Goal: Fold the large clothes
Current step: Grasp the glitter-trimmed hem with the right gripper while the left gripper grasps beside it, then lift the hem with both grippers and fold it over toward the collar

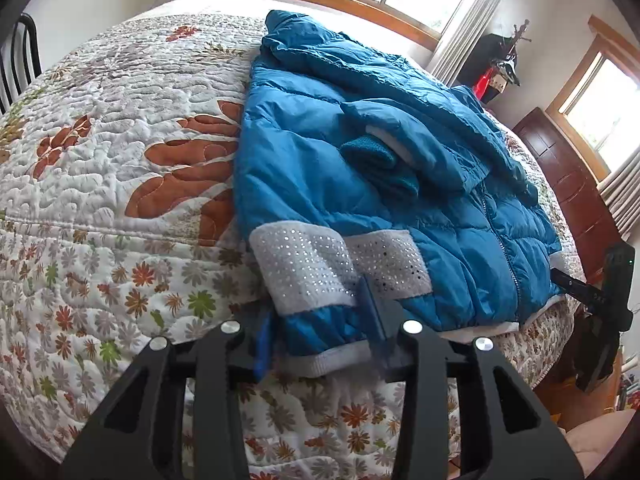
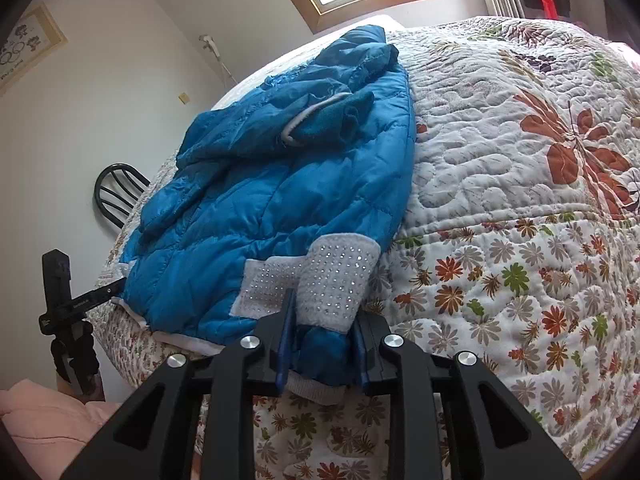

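Note:
A blue puffer jacket (image 1: 360, 184) (image 2: 256, 208) lies on the bed, hood toward the window and hem at the near edge. White sparkly panels (image 1: 304, 268) (image 2: 340, 284) sit just above the hem. My left gripper (image 1: 318, 332) is shut on the jacket's left hem corner, with blue cloth and white ribbing bunched between its blue fingers (image 1: 262, 340). My right gripper (image 2: 323, 348) is shut on the right hem corner, a fold of blue cloth squeezed between its fingers (image 2: 286, 336). Both sleeves lie folded across the jacket's front, showing teal cuffs (image 1: 380, 164) (image 2: 320, 120).
A floral quilt (image 1: 120, 160) (image 2: 520, 200) covers the bed on both sides of the jacket. A black upright device (image 1: 616, 280) (image 2: 56, 284) stands at the bed's edge by the hem's far corner. A dark chair (image 2: 116, 192) and a wooden cabinet (image 1: 568, 176) stand beside the bed.

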`<state>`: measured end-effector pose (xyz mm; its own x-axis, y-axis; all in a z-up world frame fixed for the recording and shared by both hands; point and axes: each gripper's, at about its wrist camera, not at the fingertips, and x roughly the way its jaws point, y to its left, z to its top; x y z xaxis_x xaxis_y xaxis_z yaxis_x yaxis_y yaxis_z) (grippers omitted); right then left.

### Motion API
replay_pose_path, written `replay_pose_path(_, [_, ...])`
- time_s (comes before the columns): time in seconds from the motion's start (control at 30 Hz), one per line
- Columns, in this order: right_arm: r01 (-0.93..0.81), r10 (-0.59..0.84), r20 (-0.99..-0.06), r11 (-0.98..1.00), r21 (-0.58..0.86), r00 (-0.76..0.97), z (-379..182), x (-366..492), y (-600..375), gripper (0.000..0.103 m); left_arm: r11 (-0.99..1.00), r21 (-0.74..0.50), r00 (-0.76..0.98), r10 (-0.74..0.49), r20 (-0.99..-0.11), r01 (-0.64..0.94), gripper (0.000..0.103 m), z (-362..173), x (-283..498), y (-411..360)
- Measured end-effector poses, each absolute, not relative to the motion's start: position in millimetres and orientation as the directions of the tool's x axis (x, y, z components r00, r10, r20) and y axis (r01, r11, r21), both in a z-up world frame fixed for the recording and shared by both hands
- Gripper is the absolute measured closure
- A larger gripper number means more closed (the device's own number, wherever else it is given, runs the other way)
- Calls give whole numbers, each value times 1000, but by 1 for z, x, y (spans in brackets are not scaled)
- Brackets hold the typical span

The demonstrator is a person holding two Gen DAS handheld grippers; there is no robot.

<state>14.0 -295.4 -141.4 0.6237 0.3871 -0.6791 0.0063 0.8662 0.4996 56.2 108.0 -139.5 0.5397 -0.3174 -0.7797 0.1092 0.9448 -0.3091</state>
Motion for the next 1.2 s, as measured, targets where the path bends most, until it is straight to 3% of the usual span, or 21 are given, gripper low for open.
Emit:
replay_pose_path(0.07, [5, 393, -677, 862, 506, 623, -142, 15, -296, 76, 945, -310, 540, -318, -779, 109, 66, -139, 56, 107])
replay_pose_path(0.23, [-7, 401, -653, 856, 517, 643, -139, 9, -299, 86, 939, -327, 566, -325, -757, 103, 86, -132, 51, 110])
replay_pose_path(0.3, [-13, 404, -639, 851, 524, 655, -136, 4, -300, 88, 933, -344, 582, -339, -739, 106, 89, -127, 46, 112])
replay_pose_path(0.5, [-54, 431, -574, 829, 557, 697, -118, -16, -303, 89, 913, -380, 613, -387, -689, 149, 90, -113, 30, 118])
replay_pose_path(0.63, [-34, 414, -602, 841, 540, 683, -122, -11, -299, 90, 919, -362, 599, -380, -705, 158, 90, -123, 36, 116])
replay_pose_path(0.8, [-23, 426, -595, 826, 564, 681, -126, -10, -303, 90, 889, -437, 577, -432, -693, 141, 90, -135, 42, 126])
replay_pose_path(1.03, [-97, 442, -529, 825, 556, 725, -80, -2, -306, 90, 899, -382, 670, -421, -612, 215, 91, -80, 39, 116])
replay_pose_path(1.2, [-150, 465, -496, 822, 550, 733, -36, 34, -316, 90, 881, -393, 680, -459, -572, 264, 90, -41, 79, 111])
